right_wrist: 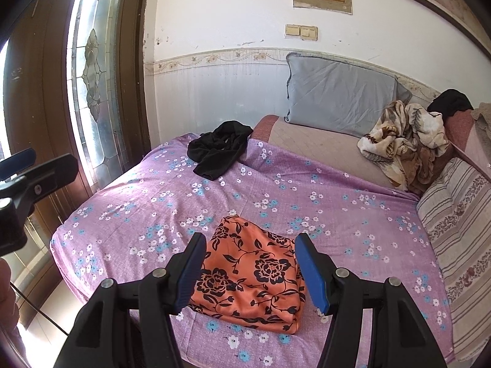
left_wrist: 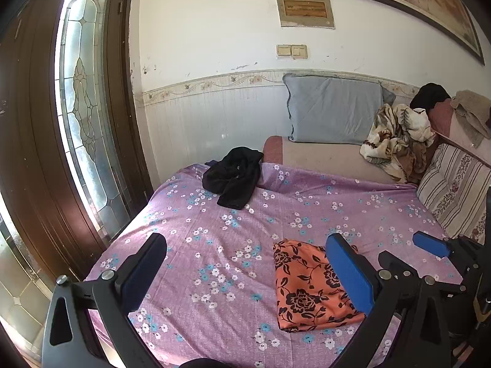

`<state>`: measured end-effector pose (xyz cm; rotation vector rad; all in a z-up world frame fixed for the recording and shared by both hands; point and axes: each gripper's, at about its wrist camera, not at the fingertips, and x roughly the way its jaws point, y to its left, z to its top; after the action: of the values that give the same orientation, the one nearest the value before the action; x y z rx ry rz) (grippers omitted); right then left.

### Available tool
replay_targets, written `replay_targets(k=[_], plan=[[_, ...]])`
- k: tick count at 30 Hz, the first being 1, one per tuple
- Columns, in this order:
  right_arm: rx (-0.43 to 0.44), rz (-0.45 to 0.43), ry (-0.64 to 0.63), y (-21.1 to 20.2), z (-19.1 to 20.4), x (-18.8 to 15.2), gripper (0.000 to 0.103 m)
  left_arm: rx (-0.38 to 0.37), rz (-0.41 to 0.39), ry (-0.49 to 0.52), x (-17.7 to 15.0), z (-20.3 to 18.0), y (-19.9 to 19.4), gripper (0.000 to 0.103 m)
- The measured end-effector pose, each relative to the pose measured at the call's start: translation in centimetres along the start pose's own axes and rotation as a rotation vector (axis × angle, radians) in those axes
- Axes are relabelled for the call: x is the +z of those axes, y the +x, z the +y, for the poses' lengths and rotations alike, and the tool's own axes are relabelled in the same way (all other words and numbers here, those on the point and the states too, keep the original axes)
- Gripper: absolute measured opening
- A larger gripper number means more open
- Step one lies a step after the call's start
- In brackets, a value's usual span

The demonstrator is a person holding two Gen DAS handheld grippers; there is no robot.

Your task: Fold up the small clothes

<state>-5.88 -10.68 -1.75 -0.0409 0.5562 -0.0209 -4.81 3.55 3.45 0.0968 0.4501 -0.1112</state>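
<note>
A folded orange garment with black flowers (left_wrist: 310, 291) lies on the purple flowered bedsheet (left_wrist: 239, 239); it also shows in the right wrist view (right_wrist: 251, 276). A crumpled black garment (left_wrist: 233, 178) lies at the bed's far left, seen too in the right wrist view (right_wrist: 219, 150). My left gripper (left_wrist: 248, 273) is open and empty above the sheet, left of the orange garment. My right gripper (right_wrist: 250, 270) is open and empty, hovering over the orange garment with a finger on each side; it appears at the right edge of the left wrist view (left_wrist: 435, 247).
A grey pillow (left_wrist: 334, 110) leans on the wall. A crumpled beige blanket (left_wrist: 399, 141) and a striped cushion (left_wrist: 454, 190) lie at the right. A brown door with glass (left_wrist: 83, 107) stands left of the bed. The bed's left edge (right_wrist: 61, 245) drops to the floor.
</note>
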Motion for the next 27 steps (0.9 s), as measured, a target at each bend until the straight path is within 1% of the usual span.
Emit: replay_targets(k=[11, 22, 24, 27], plan=[[0.022, 0.001, 0.003, 2.0, 0.5, 0.9, 0.064, 0.003, 0.030, -0.007, 0.0, 0.1, 1.9, 0.103], [0.030, 0.007, 0.030, 4.1, -0.4, 1.7, 0.064, 0.002, 0.062, -0.005, -0.2, -0.1, 4.0, 0.103], [0.030, 0.006, 0.031, 4.4, -0.4, 1.8, 0.064, -0.006, 0.071, -0.010, -0.3, -0.1, 4.5, 0.103], [0.030, 0.013, 0.029, 5.2, -0.4, 1.7, 0.064, -0.043, 0.081, -0.026, -0.5, 0.1, 5.6, 0.103]])
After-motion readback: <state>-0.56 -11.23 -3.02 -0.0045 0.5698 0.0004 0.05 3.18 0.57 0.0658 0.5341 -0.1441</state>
